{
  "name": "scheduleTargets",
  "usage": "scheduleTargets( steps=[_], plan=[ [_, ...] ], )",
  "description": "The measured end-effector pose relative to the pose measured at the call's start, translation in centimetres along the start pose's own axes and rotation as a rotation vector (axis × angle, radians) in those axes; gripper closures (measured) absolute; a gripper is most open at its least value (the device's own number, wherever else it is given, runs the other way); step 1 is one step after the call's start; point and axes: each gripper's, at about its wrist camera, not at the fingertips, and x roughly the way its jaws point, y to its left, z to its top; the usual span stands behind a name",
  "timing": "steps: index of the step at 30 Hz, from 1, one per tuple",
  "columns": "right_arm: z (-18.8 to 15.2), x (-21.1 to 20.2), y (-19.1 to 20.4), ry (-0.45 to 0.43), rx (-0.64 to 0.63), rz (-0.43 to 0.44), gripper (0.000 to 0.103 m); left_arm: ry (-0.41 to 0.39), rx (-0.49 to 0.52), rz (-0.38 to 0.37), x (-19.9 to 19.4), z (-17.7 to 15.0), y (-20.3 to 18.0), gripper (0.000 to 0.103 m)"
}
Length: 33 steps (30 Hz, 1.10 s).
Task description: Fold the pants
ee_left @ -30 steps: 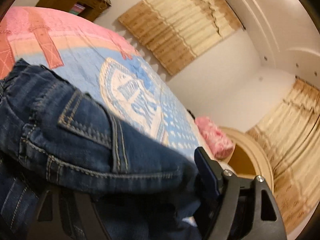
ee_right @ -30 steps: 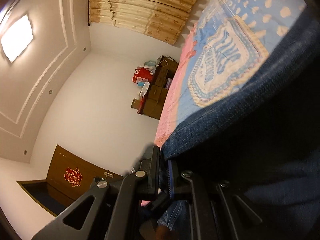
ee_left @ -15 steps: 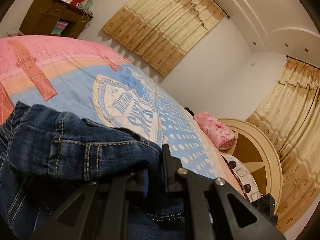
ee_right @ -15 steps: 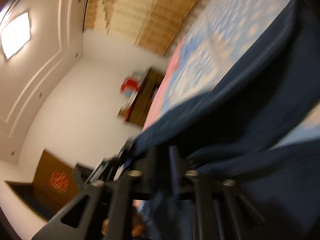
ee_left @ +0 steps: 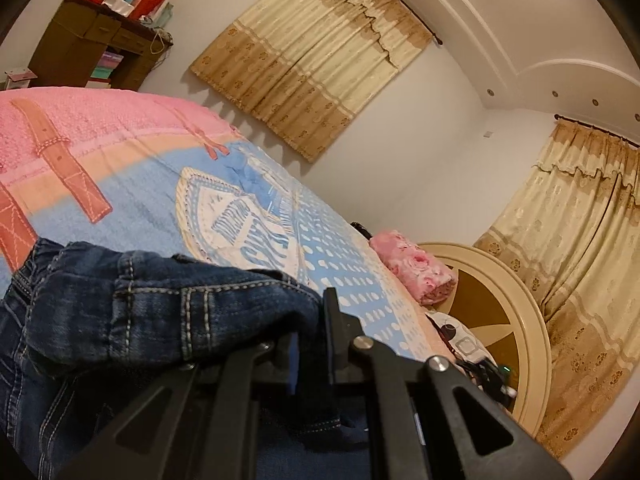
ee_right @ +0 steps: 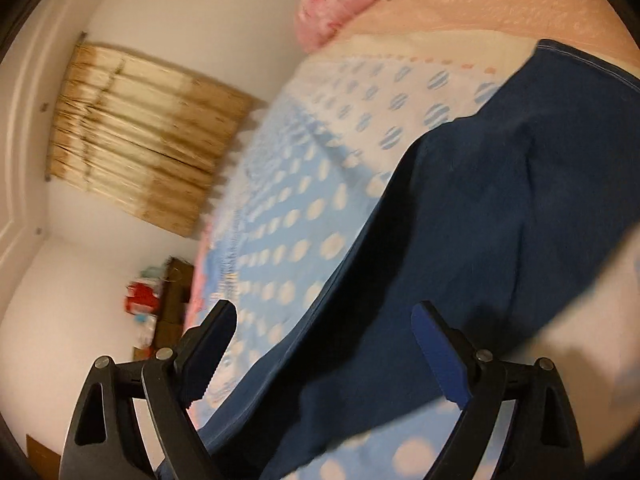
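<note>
Dark blue jeans (ee_left: 152, 312) lie bunched at the lower left of the left wrist view, on a pink and blue bedspread (ee_left: 132, 208). My left gripper (ee_left: 312, 320) is shut on the jeans' waistband edge, which is lifted slightly off the bed. In the blurred right wrist view a jeans leg (ee_right: 460, 232) stretches flat across the dotted bedspread (ee_right: 304, 216) toward its hem at the upper right. My right gripper (ee_right: 324, 332) hovers over that leg; its jaws are opening wide, and neither pad presses on the cloth.
A pink pillow (ee_left: 416, 272) and a round cream headboard (ee_left: 524, 320) stand at the bed's far end. Beige curtains (ee_left: 316, 52) hang on the wall behind. A brown shelf unit (ee_left: 92, 48) with boxes stands past the foot of the bed.
My left gripper closed on the waistband and lifted it a little. My right gripper let go of the jeans, opened wide and swept along the leg toward the pillow end.
</note>
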Motion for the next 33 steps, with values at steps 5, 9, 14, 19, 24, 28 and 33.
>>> scheduleTargets(
  steps=[5,9,14,19,24,28,33],
  plan=[
    [3.4,4.5,-1.2,0.041,0.019,-0.097,0.038,-0.014,0.01,0.01,-0.7,0.2,0.1,0.093],
    [4.7,7.4,-1.2,0.058,0.03,-0.195,0.068,-0.008,0.029,0.022,-0.2,0.3,-0.1,0.093],
    [5.8,6.5,-1.1,0.045,0.052,-0.227,0.1,0.006,0.028,0.048,1.2,1.2,0.0,0.093],
    [6.0,-0.7,1.6,-0.063,-0.035,-0.033,0.1,-0.025,0.034,0.039,-0.6,2.9,-0.5,0.093],
    [3.9,-10.1,4.7,-0.129,-0.133,0.167,0.1,-0.083,0.026,0.004,-5.3,3.6,-0.9,0.093],
    [-0.4,-16.9,5.0,-0.153,-0.214,0.318,0.1,-0.11,0.027,-0.01,-9.7,2.8,-0.6,0.093],
    [-8.2,-22.2,0.4,-0.139,-0.259,0.388,0.1,-0.077,0.021,0.005,-13.0,0.0,0.9,0.093]
  ],
)
